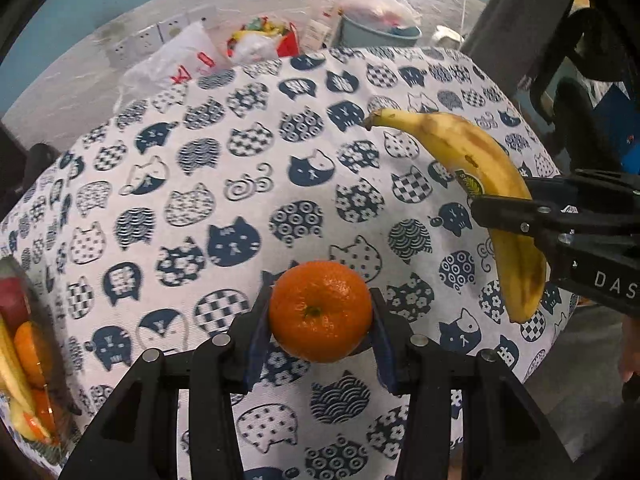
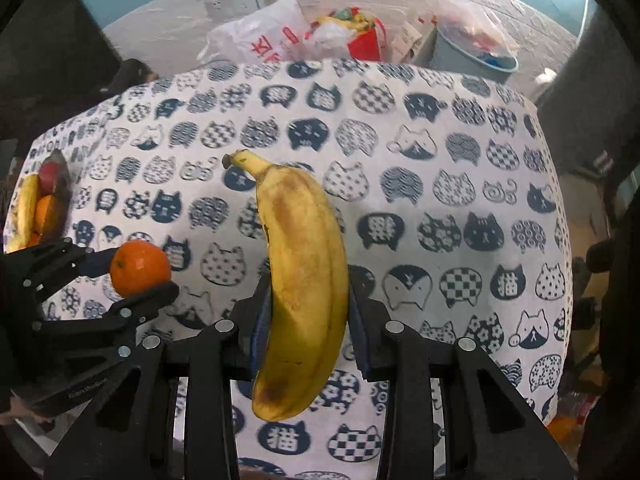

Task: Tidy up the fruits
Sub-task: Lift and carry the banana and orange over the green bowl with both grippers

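Note:
My left gripper (image 1: 320,316) is shut on an orange mandarin (image 1: 320,310) and holds it above the cat-print tablecloth (image 1: 200,184). It also shows at the left of the right wrist view, where the mandarin (image 2: 140,268) sits between its fingers. My right gripper (image 2: 308,312) is shut on a yellow banana (image 2: 304,280) with brown patches, held upright above the cloth. In the left wrist view the banana (image 1: 480,168) hangs at the right in the right gripper (image 1: 500,200). A clear fruit container (image 1: 24,360) with bananas, mandarins and a red fruit sits at the table's left edge.
The container also shows at the far left of the right wrist view (image 2: 36,204). Beyond the table's far edge stand plastic bags (image 2: 260,40), a red bag (image 2: 364,40) and a grey bin (image 2: 472,56) against the wall. Dark furniture (image 1: 540,40) stands at the right.

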{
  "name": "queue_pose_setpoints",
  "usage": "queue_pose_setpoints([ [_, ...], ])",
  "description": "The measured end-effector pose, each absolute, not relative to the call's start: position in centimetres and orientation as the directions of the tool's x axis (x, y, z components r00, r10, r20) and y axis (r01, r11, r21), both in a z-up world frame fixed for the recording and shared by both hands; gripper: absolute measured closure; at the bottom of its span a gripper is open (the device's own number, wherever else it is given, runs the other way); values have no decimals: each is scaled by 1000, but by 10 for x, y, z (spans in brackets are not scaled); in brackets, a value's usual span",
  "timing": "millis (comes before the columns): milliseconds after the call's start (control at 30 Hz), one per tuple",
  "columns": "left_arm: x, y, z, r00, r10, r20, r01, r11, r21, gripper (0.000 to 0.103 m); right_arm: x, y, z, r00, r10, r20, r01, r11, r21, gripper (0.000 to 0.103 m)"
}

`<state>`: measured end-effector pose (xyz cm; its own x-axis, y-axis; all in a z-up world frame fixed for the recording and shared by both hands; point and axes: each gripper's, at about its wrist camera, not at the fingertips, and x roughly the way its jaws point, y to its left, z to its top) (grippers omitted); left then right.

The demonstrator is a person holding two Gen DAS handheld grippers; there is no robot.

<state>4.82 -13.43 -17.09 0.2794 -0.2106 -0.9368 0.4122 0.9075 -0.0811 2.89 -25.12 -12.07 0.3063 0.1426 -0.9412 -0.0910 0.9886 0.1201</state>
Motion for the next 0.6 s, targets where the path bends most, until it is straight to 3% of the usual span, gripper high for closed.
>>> queue_pose_setpoints([
  [600, 36, -66, -130, 377, -202, -904, 321, 944, -77, 57, 38, -176, -93, 348, 245, -905, -231, 958, 171, 70],
])
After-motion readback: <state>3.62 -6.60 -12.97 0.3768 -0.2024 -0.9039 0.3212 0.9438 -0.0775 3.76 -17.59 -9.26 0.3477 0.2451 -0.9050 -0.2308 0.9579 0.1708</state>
